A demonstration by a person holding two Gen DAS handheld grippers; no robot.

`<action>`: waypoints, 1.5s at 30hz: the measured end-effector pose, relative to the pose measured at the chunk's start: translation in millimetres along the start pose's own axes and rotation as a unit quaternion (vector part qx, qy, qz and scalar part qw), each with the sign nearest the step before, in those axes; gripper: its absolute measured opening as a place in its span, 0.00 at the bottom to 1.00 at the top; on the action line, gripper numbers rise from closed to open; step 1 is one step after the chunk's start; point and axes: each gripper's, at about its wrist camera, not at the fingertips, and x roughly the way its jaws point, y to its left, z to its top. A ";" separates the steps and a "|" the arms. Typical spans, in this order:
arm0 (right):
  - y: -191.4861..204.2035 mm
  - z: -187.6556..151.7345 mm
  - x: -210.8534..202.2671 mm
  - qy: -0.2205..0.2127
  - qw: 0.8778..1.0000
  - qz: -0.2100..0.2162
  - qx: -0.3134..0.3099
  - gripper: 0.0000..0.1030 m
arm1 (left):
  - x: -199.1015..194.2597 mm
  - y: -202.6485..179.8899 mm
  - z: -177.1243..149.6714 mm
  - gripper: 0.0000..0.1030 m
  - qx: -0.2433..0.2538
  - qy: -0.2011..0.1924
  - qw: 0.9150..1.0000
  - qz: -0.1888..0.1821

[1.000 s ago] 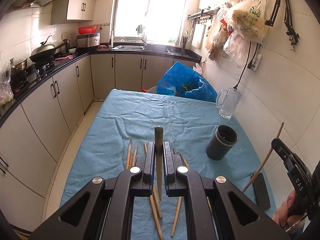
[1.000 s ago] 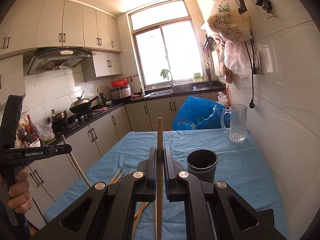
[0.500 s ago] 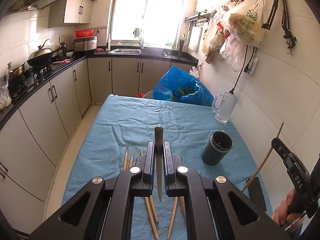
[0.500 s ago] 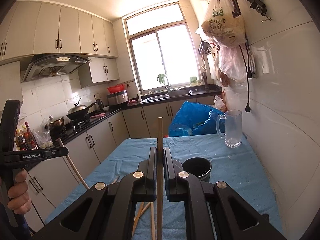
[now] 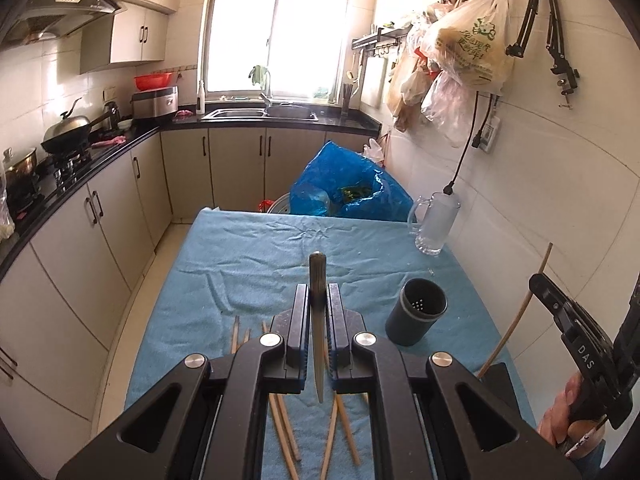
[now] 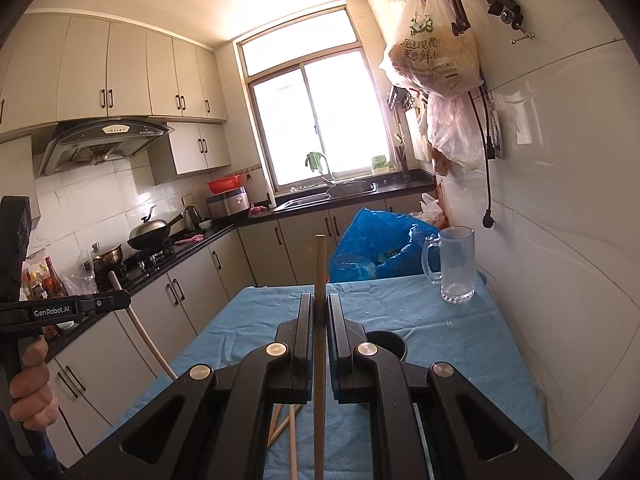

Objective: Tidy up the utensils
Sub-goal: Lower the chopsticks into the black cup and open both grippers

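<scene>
cloth: blue, wrinkled fabric | chopsticks: pale wood | mug: clear glass | cup: matt dark plastic

The blue cloth lies bare across its middle and far end, so a gripper could pass freely there. Along the wall side stand two obstacles well apart: the dark utensil cup, upright with its mouth unobstructed, and farther back the glass mug near the white tiled wall. A blue plastic bag rises beyond the far edge. Loose chopsticks clutter the near cloth. A power cord hangs above the mug; the left edge drops to open floor beside the cabinets
</scene>
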 end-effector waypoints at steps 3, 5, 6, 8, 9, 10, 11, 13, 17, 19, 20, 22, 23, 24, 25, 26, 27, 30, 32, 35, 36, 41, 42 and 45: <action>-5.6 8.9 3.2 -0.004 1.000 -0.003 0.003 0.06 | 1.3 -6.6 9.4 0.07 0.005 0.000 1.000 -0.006; -10.3 16.4 5.5 -0.009 1.000 -0.008 0.007 0.06 | 1.9 -14.6 18.4 0.07 0.012 -0.004 1.000 -0.010; -13.2 21.8 7.9 -0.012 1.000 -0.011 0.009 0.06 | 2.0 -17.6 21.9 0.07 0.014 -0.007 1.000 -0.011; -18.3 31.3 13.0 -0.015 1.000 -0.015 0.015 0.06 | 3.4 -25.5 33.2 0.07 0.016 -0.015 1.000 -0.013; -21.3 37.1 16.3 -0.016 1.000 -0.018 0.018 0.06 | 4.2 -28.3 37.6 0.07 0.016 -0.016 1.000 -0.016; -23.5 41.3 18.5 -0.018 0.999 -0.019 0.020 0.06 | 5.0 -31.8 43.3 0.07 0.016 -0.018 0.999 -0.022; -25.5 46.7 21.5 -0.021 0.999 -0.022 0.020 0.06 | 5.6 -35.3 48.8 0.07 0.017 -0.021 0.999 -0.025; -28.1 57.1 26.9 -0.027 0.999 -0.028 0.020 0.06 | 6.7 -41.9 58.4 0.07 0.020 -0.026 0.999 -0.032; -28.4 74.4 36.8 -0.044 0.998 -0.043 0.010 0.06 | 14.1 -56.7 76.7 0.07 0.022 -0.032 0.998 -0.046; -28.9 81.5 43.3 -0.054 0.997 -0.051 0.004 0.06 | 19.4 -64.6 84.9 0.07 0.021 -0.033 0.998 -0.057; -30.2 84.4 46.6 -0.056 0.997 -0.056 0.003 0.06 | 22.7 -69.0 88.7 0.07 0.022 -0.034 0.997 -0.061; -33.1 89.0 55.4 -0.060 0.996 -0.059 0.006 0.06 | 30.7 -76.9 95.7 0.07 0.021 -0.035 0.997 -0.067; -34.3 89.6 59.5 -0.063 0.996 -0.061 0.007 0.06 | 36.2 -81.2 99.3 0.07 0.022 -0.036 0.997 -0.071; -36.0 90.0 65.6 -0.064 0.996 -0.067 0.007 0.06 | 42.5 -84.4 101.7 0.07 0.022 -0.033 0.997 -0.073; -37.8 89.5 72.7 -0.060 0.996 -0.070 0.007 0.06 | 50.4 -87.6 104.5 0.07 0.018 -0.027 0.997 -0.076; -40.8 89.0 79.2 -0.056 0.996 -0.072 0.009 0.06 | 57.9 -89.7 105.9 0.07 0.015 -0.022 0.996 -0.082; -44.5 87.2 86.8 -0.052 0.996 -0.073 0.013 0.06 | 65.3 -92.1 106.6 0.07 0.013 -0.018 0.996 -0.087; -54.5 80.2 106.5 -0.033 0.996 -0.078 0.019 0.06 | 86.9 -98.8 103.5 0.07 0.011 -0.006 0.996 -0.089; -62.4 73.8 117.4 -0.021 0.996 -0.080 0.025 0.06 | 103.8 -101.3 98.8 0.07 0.009 0.006 0.996 -0.090; -74.9 62.8 132.1 0.000 0.996 -0.085 0.035 0.06 | 128.6 -102.6 92.4 0.07 0.001 0.029 0.995 -0.092; -79.3 59.1 136.7 0.008 0.996 -0.084 0.040 0.06 | 135.3 -102.9 90.4 0.07 0.000 0.035 0.995 -0.092; -97.0 45.7 151.0 0.046 0.994 -0.075 0.065 0.07 | 166.0 -100.0 75.8 0.07 -0.001 0.070 0.994 -0.088; -99.5 44.3 152.9 0.053 0.994 -0.073 0.068 0.07 | 170.0 -99.2 74.1 0.07 -0.003 0.074 0.994 -0.086; -102.2 43.6 150.5 0.061 0.993 -0.064 0.075 0.08 | 172.8 -97.8 72.0 0.07 -0.004 0.082 0.993 -0.084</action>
